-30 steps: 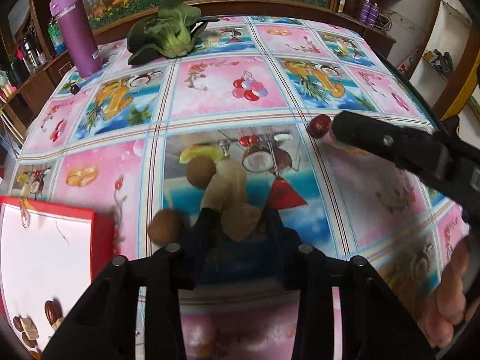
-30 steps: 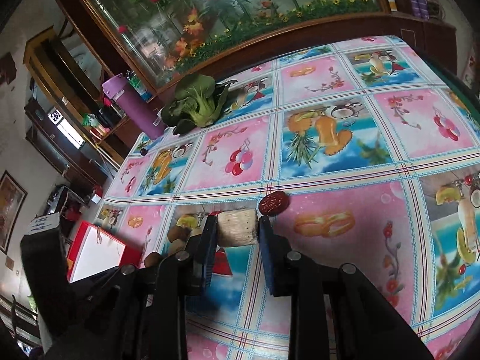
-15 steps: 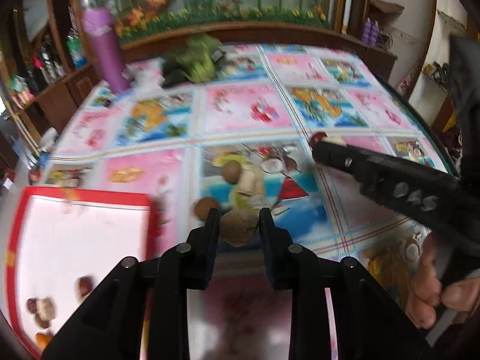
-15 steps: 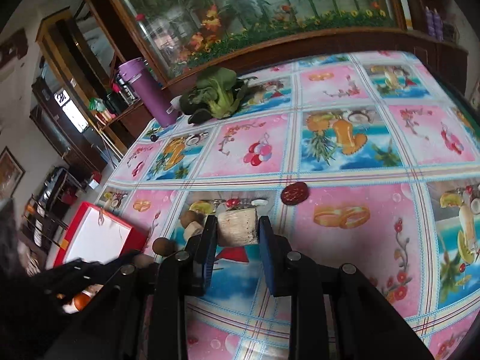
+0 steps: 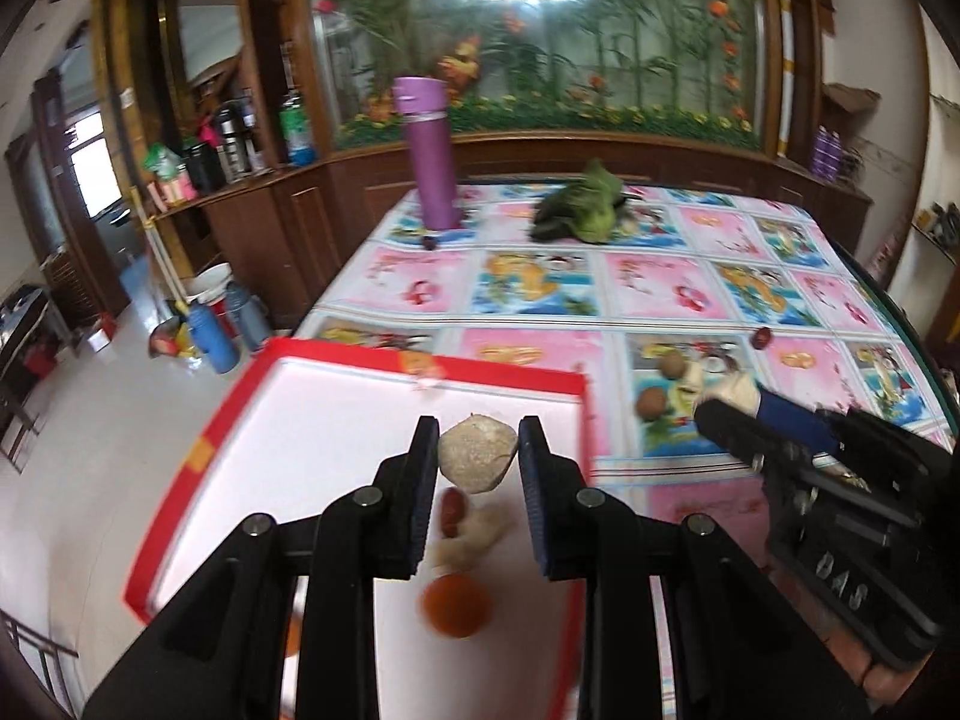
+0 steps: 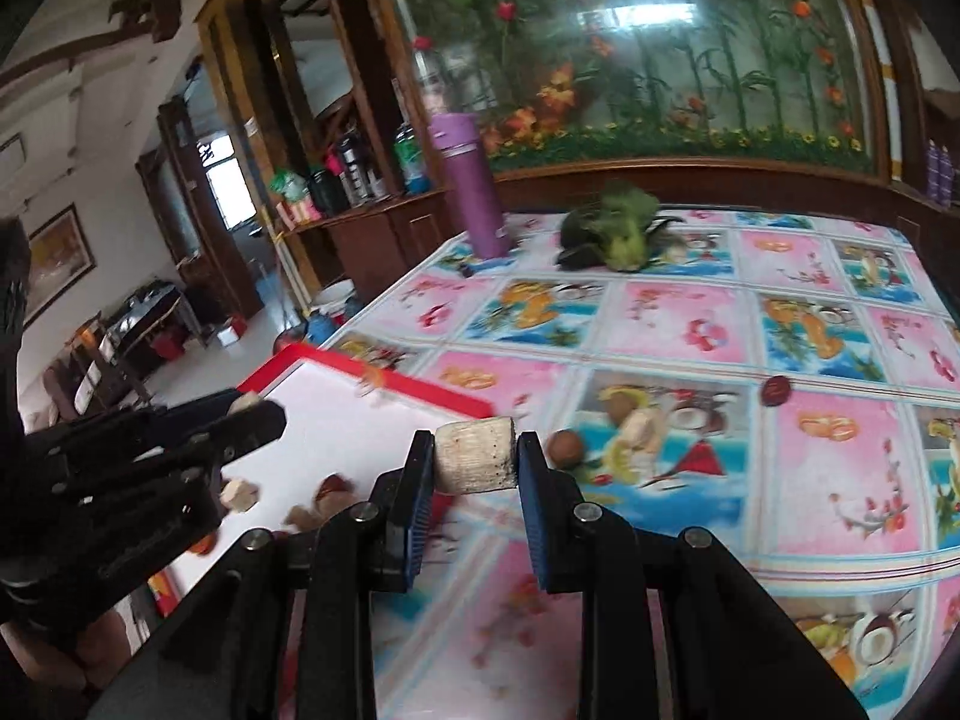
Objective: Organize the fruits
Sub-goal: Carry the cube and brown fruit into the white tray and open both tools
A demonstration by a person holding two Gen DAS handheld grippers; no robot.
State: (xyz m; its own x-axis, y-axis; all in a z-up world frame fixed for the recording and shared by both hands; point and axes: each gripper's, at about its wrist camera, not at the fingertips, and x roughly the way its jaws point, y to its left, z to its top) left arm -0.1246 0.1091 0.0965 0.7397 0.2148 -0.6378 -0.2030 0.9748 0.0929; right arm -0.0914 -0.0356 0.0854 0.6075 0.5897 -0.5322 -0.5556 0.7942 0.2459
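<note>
The left gripper (image 5: 478, 468) is closed on a round tan lump (image 5: 477, 461), w/ both pads touching it. It holds the lump up over the red tray (image 5: 336, 360), which has a white inside. In the tray, right under the lump, lie a small dark red fruit (image 5: 453, 511), a pale knobby piece (image 5: 474, 540) & an orange fruit (image 5: 456, 606). They are blurry.

The right gripper (image 6: 475, 468) is closed on a pale chunk (image 6: 476, 459) shaped like a short log, squeezed between the 2 blue pads. It hangs over the table near the tray's right edge.

On the picture tablecloth (image 6: 678, 312) there are 2 brown round fruits (image 5: 651, 403), a pale piece between them & a dark red fruit (image 6: 775, 390) more to the right, well apart. At the far end sit a purple bottle (image 5: 429, 162) & a leafy green veg (image 5: 585, 217).
</note>
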